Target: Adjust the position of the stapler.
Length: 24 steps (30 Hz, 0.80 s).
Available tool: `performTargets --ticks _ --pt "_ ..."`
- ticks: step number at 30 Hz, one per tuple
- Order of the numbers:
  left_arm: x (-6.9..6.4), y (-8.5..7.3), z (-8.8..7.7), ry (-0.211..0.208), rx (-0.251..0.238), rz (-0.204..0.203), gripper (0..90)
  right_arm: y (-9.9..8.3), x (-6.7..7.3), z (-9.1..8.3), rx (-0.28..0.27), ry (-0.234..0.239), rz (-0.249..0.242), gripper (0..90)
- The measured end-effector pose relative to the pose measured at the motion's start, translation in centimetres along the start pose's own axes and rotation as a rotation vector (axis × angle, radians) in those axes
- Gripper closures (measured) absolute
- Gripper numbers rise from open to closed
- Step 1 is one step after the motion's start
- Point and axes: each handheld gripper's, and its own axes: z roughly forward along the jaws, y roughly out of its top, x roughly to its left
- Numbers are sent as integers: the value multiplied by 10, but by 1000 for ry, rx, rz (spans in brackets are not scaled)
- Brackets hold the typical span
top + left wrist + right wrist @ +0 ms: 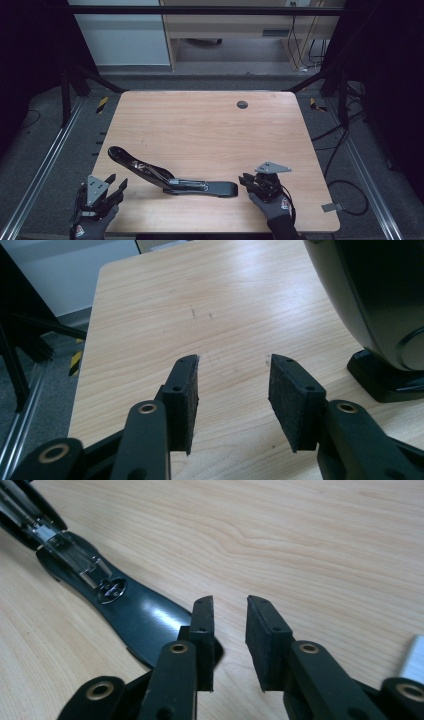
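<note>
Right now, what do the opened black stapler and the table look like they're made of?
Stapler: glossy black shell, plastic or painted metal, judging by its sheen; the bare silvery staple channel looks like metal. Table: light wood-grain top, matte and very even, so probably laminate rather than solid wood.

Left claw (pixel 116 185) and right claw (pixel 246 179) both gape.

I work at a lab recording station: a wooden table (pixel 210 125) inside a black frame (pixel 200 10), floor rails (pixel 45 160), loose cables (pixel 345 145), hazard tape (pixel 102 104), a desk (pixel 230 25) behind
</note>
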Motion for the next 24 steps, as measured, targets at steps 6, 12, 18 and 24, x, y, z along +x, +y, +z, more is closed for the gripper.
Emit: performTargets --ticks 6,12,18,24 --pt "1 -1 2 -13 21 -2 556 5 -16 -10 -1 -71 -3 660" --pt "2 -1 3 -14 27 -12 564 4 -36 -22 12 -145 0 662" --pt "4 -1 3 -9 26 -13 562 1 -48 -24 47 -204 12 688" --pt "4 -2 5 -8 33 -12 558 1 -53 -22 63 -235 32 695"
